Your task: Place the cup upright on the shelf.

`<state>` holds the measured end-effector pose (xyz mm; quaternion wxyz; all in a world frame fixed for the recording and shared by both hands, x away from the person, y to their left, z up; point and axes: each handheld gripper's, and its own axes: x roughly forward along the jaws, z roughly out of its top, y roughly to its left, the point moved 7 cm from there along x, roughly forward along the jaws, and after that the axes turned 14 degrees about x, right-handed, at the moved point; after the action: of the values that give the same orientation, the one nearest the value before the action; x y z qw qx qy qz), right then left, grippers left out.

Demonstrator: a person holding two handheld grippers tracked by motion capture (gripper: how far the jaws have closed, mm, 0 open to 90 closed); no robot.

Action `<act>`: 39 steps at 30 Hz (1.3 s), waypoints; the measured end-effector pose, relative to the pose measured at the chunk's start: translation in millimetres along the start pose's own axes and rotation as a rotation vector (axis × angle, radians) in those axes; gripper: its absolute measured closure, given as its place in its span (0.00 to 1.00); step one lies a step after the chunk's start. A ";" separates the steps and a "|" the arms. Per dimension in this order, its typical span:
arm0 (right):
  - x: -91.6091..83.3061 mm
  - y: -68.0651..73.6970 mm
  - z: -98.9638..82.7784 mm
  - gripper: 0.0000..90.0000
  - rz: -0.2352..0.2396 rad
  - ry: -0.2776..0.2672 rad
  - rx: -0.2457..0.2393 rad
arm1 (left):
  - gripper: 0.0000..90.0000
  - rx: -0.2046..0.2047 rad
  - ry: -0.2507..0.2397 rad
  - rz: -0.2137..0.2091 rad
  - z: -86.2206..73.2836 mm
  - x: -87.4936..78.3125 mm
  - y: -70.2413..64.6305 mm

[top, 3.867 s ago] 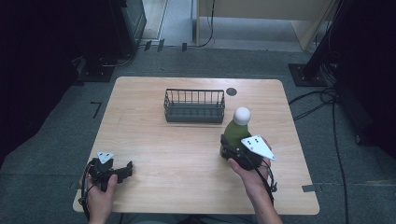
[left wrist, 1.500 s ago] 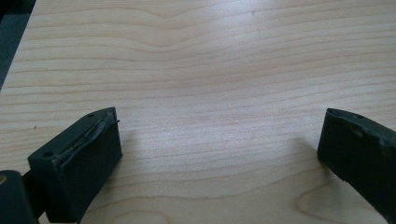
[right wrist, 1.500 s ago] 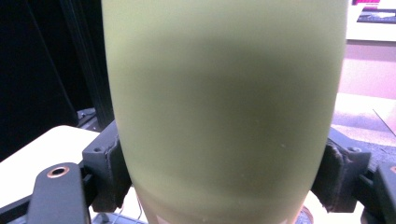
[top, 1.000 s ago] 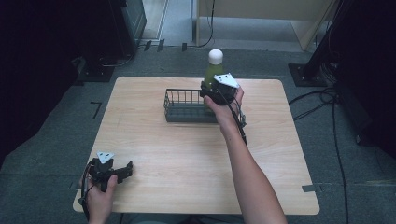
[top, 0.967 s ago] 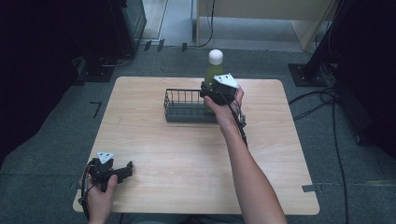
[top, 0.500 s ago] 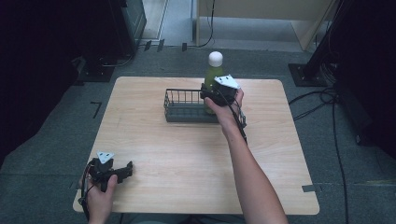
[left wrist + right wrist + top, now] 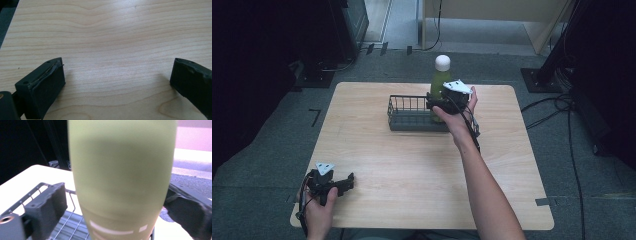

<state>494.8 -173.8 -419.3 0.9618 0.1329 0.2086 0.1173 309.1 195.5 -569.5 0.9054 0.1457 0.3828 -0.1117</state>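
Nearest to us, the left gripper sits in the left hand at the near left corner of the table, low over the wood. In the left gripper view its jaws stand spread wide with bare wood grain between them, so it holds nothing and touches nothing we can see. Farther out, the right forearm reaches across the table to the right gripper at the right end of the wire basket, which sits toward the far middle of the table. The green bottle with the white cap stands upright in that right end of the basket, cap well above the rim. In the right gripper view the bottle is between the two pads and close to the lens, blurred. The left pad shows a clear gap to the bottle wall; the right pad sits just beside the bottle, and we cannot tell whether it touches. The jaws have just been opening, bottle between them, so we read the claw as released, not pinching. Basket wires show below and behind the bottle.
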 end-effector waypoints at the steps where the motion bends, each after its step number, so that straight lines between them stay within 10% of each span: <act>1: -0.6 -0.2 -0.3 0.00 -0.002 0.004 -0.005 | 0.00 0.000 0.000 0.000 0.0 0.0 0.0; 39: -94.8 -62.3 -37.1 0.00 -0.069 -0.010 -0.014 | 0.00 -0.002 -0.001 0.000 0.1 0.1 -0.1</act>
<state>405.4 -251.2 -435.7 0.9672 0.1193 0.2076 0.0848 309.2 195.4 -569.4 0.9057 0.1450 0.3824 -0.1114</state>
